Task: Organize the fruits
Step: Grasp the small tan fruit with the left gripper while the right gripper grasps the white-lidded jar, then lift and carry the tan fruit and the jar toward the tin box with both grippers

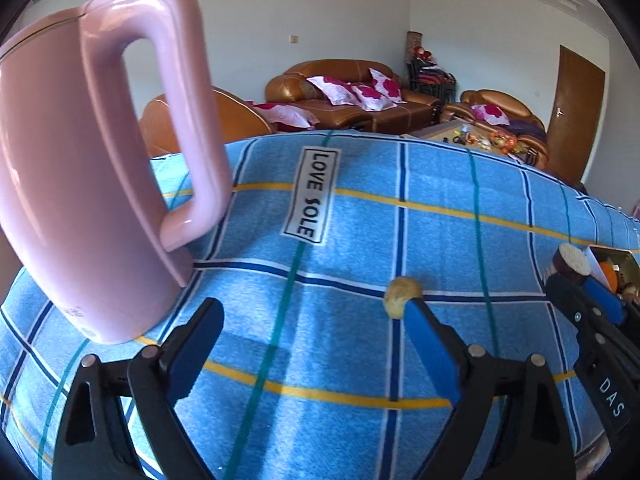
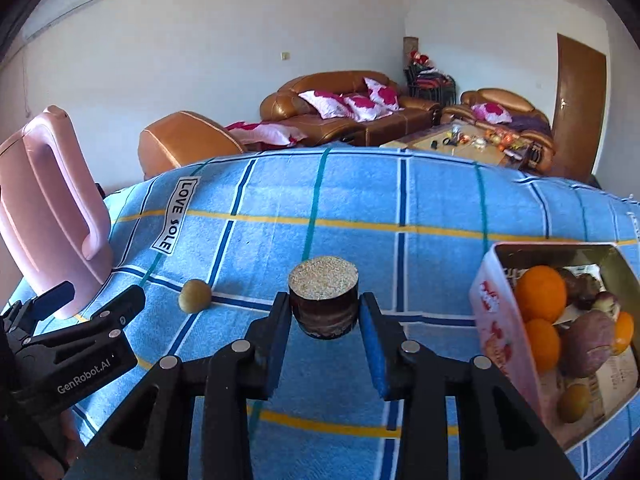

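My right gripper [image 2: 324,320] is shut on a dark cut fruit piece [image 2: 323,304] with a pale speckled flat top, held above the blue checked cloth [image 2: 360,208]. It also shows at the right edge of the left wrist view [image 1: 570,264]. A small yellow-green round fruit [image 2: 195,295] lies on the cloth to the left; in the left wrist view it [image 1: 400,294] sits just beyond my right fingertip. My left gripper [image 1: 312,312] is open and empty. A pink tin box [image 2: 504,320] at the right holds oranges [image 2: 540,292], a purple fruit [image 2: 586,340] and others.
A tall pink kettle [image 1: 80,184] stands on the cloth at the left, close to my left gripper. A "LOVE SOLE" label [image 1: 312,196] is sewn on the cloth. Brown sofas [image 2: 340,108] and a low table [image 2: 460,140] stand beyond the far edge.
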Tool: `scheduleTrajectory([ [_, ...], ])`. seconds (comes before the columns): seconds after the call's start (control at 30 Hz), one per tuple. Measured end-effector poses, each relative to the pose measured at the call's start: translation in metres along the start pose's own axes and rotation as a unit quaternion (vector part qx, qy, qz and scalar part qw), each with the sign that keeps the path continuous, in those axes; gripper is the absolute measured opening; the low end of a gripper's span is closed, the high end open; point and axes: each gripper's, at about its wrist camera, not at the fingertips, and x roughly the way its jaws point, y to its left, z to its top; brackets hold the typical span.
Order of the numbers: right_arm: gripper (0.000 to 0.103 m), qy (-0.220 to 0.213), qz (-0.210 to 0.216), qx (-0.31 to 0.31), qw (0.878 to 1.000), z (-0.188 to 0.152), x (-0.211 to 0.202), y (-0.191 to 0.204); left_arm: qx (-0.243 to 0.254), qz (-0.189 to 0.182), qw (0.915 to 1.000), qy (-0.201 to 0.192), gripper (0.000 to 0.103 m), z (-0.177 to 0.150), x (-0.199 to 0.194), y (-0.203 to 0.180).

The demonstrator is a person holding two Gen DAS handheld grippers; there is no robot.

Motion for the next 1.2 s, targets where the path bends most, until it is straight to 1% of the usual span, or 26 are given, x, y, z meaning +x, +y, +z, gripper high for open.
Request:
scheduleTrajectory([
  [0.07, 0.037, -0.017, -0.006, -0.009, 1.0, 0.001, -0.006, 0.001, 0.009, -0.021, 0.9997, 0.004, 0.081, 0.002, 0.002, -0.008],
  [0.2, 0.037, -0.039, -0.009, -0.022, 0.999, 0.001, -0.015, 0.004, 0.022, -0.042, 0.9987, 0.021, 0.075, 0.005, 0.007, -0.026],
  [0.23, 0.037, -0.041, -0.008, -0.023, 0.999, 0.0, -0.015, 0.004, 0.027, -0.043, 0.9984, 0.024, 0.07, 0.006, 0.009, -0.031],
  [0.27, 0.037, -0.041, -0.008, -0.022, 0.999, 0.0, -0.016, 0.004, 0.032, -0.041, 0.9983, 0.027, 0.069, 0.008, 0.012, -0.034],
  [0.33, 0.037, -0.041, -0.007, -0.015, 0.999, 0.0, -0.016, 0.001, 0.038, -0.037, 0.998, 0.035, 0.068, 0.013, 0.02, -0.042],
  [0.4, 0.037, -0.039, -0.005, -0.009, 0.999, -0.002, -0.018, -0.002, 0.04, -0.036, 0.9975, 0.045, 0.063, 0.016, 0.029, -0.048],
  [0.47, 0.037, -0.036, -0.004, -0.004, 0.999, -0.002, -0.016, -0.003, 0.043, -0.034, 0.9969, 0.057, 0.053, 0.016, 0.038, -0.052],
  [0.53, 0.037, -0.031, -0.002, -0.004, 0.999, -0.002, -0.015, -0.004, 0.041, -0.036, 0.9953, 0.081, 0.047, 0.017, 0.048, -0.053],
  [0.6, 0.037, -0.027, 0.0, -0.006, 1.0, -0.001, -0.013, -0.004, 0.032, -0.043, 0.9953, 0.08, 0.047, 0.019, 0.048, -0.051],
  [0.7, 0.037, -0.022, 0.001, -0.008, 1.0, 0.0, -0.01, -0.004, 0.039, -0.042, 0.9952, 0.08, 0.044, 0.02, 0.047, -0.051],
  [0.77, 0.037, -0.02, 0.001, -0.007, 1.0, 0.0, -0.008, -0.003, 0.043, -0.045, 0.995, 0.077, 0.029, 0.022, 0.047, -0.053],
  [1.0, 0.037, -0.026, -0.003, -0.01, 1.0, 0.0, -0.008, -0.001, 0.042, -0.051, 0.9951, 0.074, 0.029, 0.018, 0.04, -0.054],
  [1.07, 0.037, -0.03, -0.004, -0.01, 0.999, -0.001, -0.009, -0.001, 0.038, -0.039, 0.9968, 0.058, 0.029, 0.016, 0.032, -0.052],
  [1.2, 0.037, -0.039, -0.004, -0.01, 0.999, -0.003, -0.013, 0.0, 0.024, -0.001, 0.9997, 0.008, 0.029, 0.01, 0.01, -0.046],
])
